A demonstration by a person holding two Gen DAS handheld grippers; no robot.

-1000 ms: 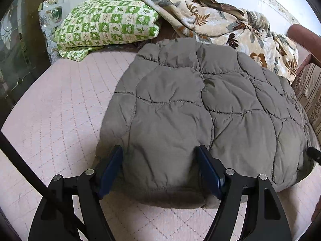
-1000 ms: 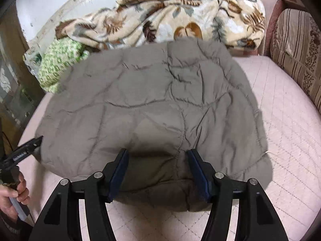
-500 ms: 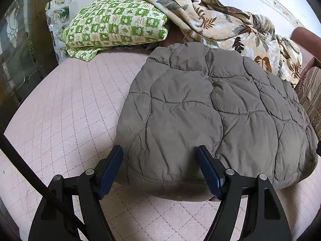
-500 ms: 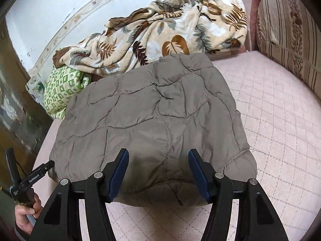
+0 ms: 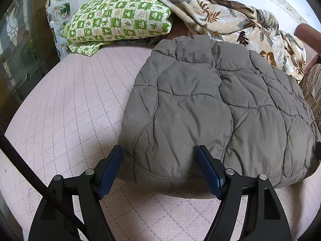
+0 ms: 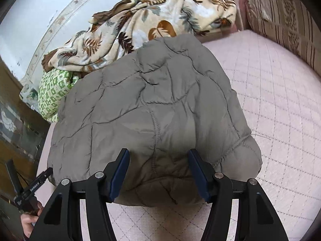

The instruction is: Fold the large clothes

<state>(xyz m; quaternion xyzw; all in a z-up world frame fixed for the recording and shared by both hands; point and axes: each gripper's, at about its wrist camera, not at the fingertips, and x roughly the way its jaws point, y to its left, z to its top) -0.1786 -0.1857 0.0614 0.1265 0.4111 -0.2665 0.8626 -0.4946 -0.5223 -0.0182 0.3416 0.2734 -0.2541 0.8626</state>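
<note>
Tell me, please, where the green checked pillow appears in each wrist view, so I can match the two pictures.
Left wrist: green checked pillow at upper left, behind the grey quilted jacket.
Right wrist: pillow at the left edge, partly hidden by the jacket.
Shared landmark: the leaf-print blanket beside the pillow.

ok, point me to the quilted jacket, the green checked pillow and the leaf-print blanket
quilted jacket (image 5: 200, 108): left wrist view, middle of the padded top face.
green checked pillow (image 5: 120, 20): left wrist view, centre of its top.
leaf-print blanket (image 6: 140, 26): right wrist view, middle of the heap.
</note>
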